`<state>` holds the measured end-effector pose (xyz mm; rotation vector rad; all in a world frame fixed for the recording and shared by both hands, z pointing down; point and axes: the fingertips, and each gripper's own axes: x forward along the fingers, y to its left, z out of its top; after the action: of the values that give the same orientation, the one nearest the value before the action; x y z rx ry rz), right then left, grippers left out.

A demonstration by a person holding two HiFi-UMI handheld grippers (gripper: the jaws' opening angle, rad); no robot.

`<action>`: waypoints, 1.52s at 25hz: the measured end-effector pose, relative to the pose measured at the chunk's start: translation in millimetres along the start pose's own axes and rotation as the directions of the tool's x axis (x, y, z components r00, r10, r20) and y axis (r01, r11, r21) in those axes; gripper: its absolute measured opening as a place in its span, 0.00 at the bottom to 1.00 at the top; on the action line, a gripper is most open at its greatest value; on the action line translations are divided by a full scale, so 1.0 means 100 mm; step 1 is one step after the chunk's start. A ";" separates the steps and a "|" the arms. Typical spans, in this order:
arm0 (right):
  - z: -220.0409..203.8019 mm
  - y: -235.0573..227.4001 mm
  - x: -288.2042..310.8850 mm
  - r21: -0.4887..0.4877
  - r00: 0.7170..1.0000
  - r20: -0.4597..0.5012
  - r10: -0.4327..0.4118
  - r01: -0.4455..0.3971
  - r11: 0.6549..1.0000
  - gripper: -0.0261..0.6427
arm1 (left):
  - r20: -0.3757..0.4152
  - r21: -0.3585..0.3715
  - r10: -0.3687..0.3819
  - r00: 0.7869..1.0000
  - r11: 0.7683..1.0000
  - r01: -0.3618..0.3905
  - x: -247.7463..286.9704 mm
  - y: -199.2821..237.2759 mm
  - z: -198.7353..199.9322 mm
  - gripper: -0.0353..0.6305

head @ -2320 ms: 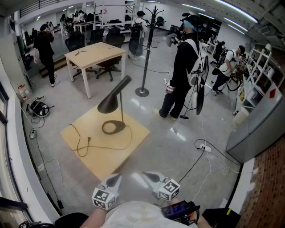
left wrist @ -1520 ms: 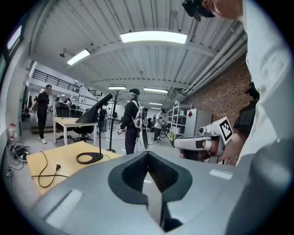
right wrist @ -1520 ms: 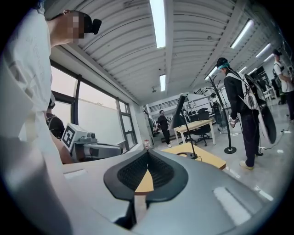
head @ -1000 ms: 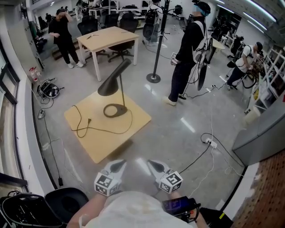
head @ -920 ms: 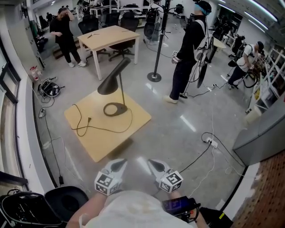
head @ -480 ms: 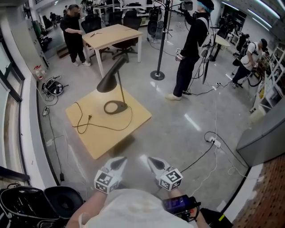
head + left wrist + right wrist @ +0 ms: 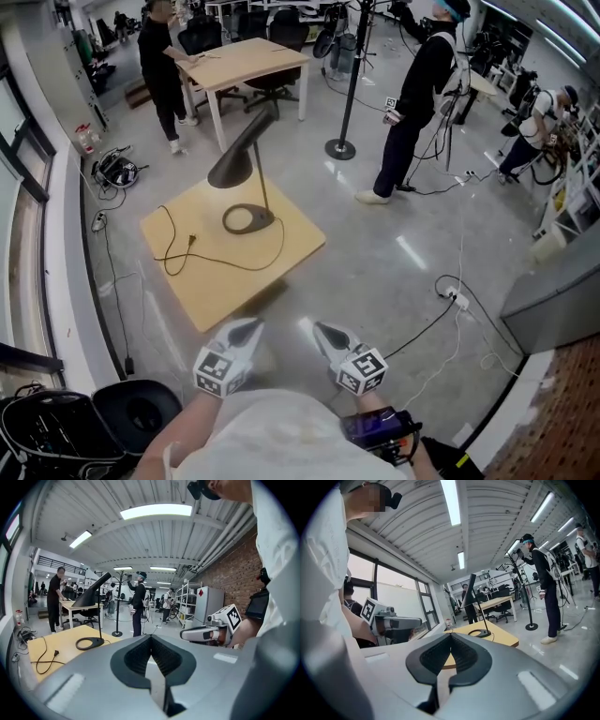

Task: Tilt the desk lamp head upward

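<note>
Left gripper (image 7: 246,326) and right gripper (image 7: 323,329) pressed together, empty, tucked near the body, likely for the walk-up; lamp (image 7: 233,166) stands well ahead on the bench (image 7: 217,292), head angled down.

I'm looking down on a polished grey concrete floor (image 7: 394,272). A low square wooden table (image 7: 216,281) sits on it near the left-hand wall, where I see tall windows (image 7: 11,141). Further back stands a taller desk (image 7: 253,58) on white legs, with office chairs (image 7: 200,36) behind it and a black pole stand (image 7: 349,84) to its right. A brick wall (image 7: 562,412) fills my lower right corner, with a grey cabinet (image 7: 553,291) and white shelving (image 7: 577,159) beyond it. Long strip lights (image 7: 155,511) run along the ribbed ceiling
</note>
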<state>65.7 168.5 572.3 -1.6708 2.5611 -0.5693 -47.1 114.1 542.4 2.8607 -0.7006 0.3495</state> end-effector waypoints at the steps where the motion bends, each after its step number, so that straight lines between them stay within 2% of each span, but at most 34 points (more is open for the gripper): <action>1: 0.02 -0.02 0.05 -0.003 1.000 -0.002 -0.002 0.002 1.000 0.06 | 0.003 -0.002 -0.002 1.000 1.000 0.002 0.04 0.06 0.01 0.06; 9: 0.21 -0.34 0.52 -0.035 0.998 -0.024 -0.057 0.056 0.998 0.06 | 0.033 -0.002 -0.067 0.997 0.998 0.067 0.47 0.54 0.22 0.06; 14: 0.43 -0.48 0.92 -0.056 0.997 -0.013 -0.073 0.072 0.996 0.06 | 0.048 0.000 -0.080 0.996 0.997 0.080 0.65 0.95 0.38 0.06; 20: 0.59 -0.52 1.28 -0.071 0.995 -0.015 -0.094 0.093 0.993 0.06 | 0.060 -0.005 -0.102 0.993 0.995 0.103 0.69 1.30 0.48 0.06; 27: 0.67 -0.51 1.71 -0.100 0.997 -0.041 -0.058 0.054 0.994 0.06 | 0.065 0.004 -0.081 0.995 0.997 0.081 0.72 1.71 0.55 0.06; 32: 0.77 -0.55 1.90 -0.119 0.998 -0.047 -0.030 0.024 0.993 0.06 | 0.065 -0.015 -0.063 0.996 0.998 0.064 0.73 1.85 0.56 0.06; 38: 0.92 -0.82 2.14 -0.116 0.999 -0.044 0.018 -0.023 0.993 0.06 | 0.058 -0.025 -0.011 0.998 1.000 0.012 0.93 2.02 0.65 0.06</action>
<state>67.5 -77.6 548.9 -1.6826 2.6872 -0.4686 -50.6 -116.9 527.5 2.8599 -0.6938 0.2547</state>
